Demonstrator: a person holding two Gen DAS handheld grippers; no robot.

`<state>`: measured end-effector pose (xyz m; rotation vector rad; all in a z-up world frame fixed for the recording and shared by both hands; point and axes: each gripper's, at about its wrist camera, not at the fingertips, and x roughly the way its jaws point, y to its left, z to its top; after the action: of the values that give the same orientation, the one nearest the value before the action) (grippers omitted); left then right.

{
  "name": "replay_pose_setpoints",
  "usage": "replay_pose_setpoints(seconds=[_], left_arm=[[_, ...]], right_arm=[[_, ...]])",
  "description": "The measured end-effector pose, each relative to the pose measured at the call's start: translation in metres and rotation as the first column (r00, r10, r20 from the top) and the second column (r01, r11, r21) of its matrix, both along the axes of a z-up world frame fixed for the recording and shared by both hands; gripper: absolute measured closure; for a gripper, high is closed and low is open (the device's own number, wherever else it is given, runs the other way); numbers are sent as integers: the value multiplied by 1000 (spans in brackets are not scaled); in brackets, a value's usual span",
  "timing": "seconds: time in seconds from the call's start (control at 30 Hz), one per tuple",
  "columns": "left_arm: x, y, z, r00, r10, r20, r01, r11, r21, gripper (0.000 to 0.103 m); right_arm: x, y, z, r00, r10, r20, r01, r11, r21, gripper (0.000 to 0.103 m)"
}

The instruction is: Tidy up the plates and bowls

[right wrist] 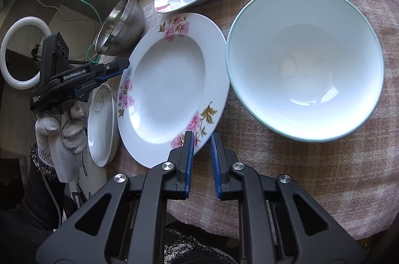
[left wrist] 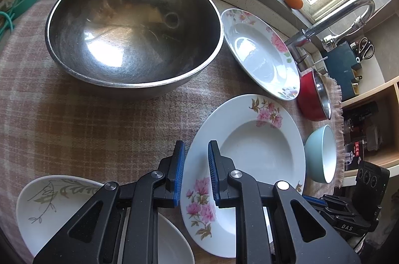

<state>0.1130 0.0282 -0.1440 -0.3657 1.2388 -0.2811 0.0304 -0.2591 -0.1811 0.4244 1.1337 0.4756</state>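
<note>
Where the right wrist view catches the left gripper (right wrist: pixel 119 68) from the side, its body reads "GenRobot.AI", and in the left wrist view the right gripper (left wrist: pixel 346 216) shows "DAS". The left gripper's jaws stand slightly spread, straddling the near rim of the large flowered plate (left wrist: pixel 251 146) without pinching it. The right gripper's (right wrist: pixel 202 139) jaws are likewise slightly parted and empty, tips over that same plate's (right wrist: pixel 172 84) edge. Ahead of the left jaws sits the steel bowl (left wrist: pixel 134 29); right of it a second flowered plate (left wrist: pixel 261 54), red bowl (left wrist: pixel 311 97) and pale blue bowl (left wrist: pixel 321 154). A leaf-patterned dish (left wrist: pixel 49 209) lies left, on the worktop's plaid cloth (left wrist: pixel 87 127).
</note>
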Motion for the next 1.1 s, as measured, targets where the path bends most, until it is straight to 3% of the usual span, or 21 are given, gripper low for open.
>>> replay_pose_setpoints(seconds=[1.1], left_arm=[[-24,-18,1,999,-47,-5,48,996,69,86]], right_arm=[[5,12,0,1000,19,0,-19,998,-64,90]])
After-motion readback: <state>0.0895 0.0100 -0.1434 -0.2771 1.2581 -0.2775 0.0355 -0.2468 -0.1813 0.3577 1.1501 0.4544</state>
